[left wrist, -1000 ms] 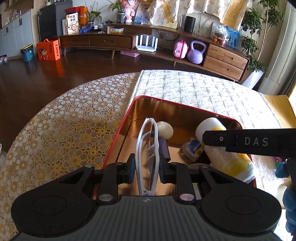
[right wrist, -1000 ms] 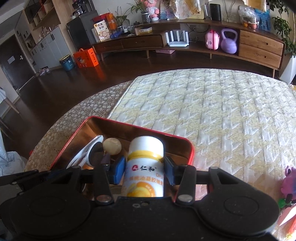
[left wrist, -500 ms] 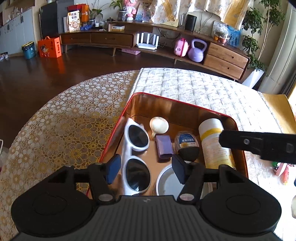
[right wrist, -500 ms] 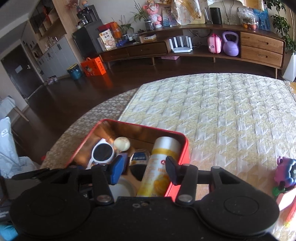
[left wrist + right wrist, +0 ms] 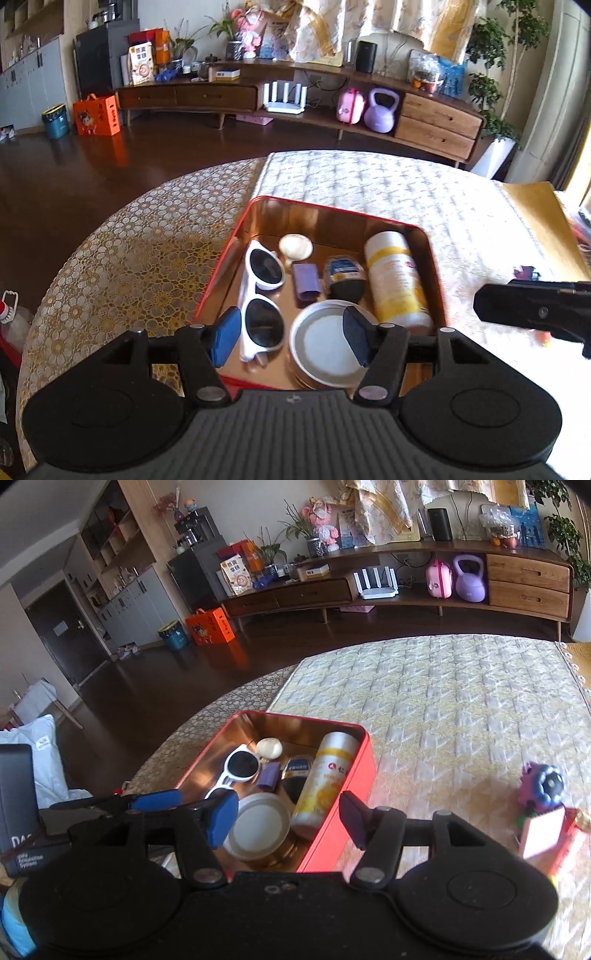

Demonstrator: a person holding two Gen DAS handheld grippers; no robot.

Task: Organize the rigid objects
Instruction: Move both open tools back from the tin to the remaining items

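Both the left gripper [image 5: 290, 338] and right gripper [image 5: 288, 821] hover spread and empty; the purple flower-shaped plastic toy [image 5: 543, 784] lies at two o'clock, nearer the right.

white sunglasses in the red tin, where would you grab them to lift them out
Grip the white sunglasses at the bridge between the two lenses, coming straight down from above. They lie flat, lenses up, along the red tin left wall, so a side approach looks blocked.
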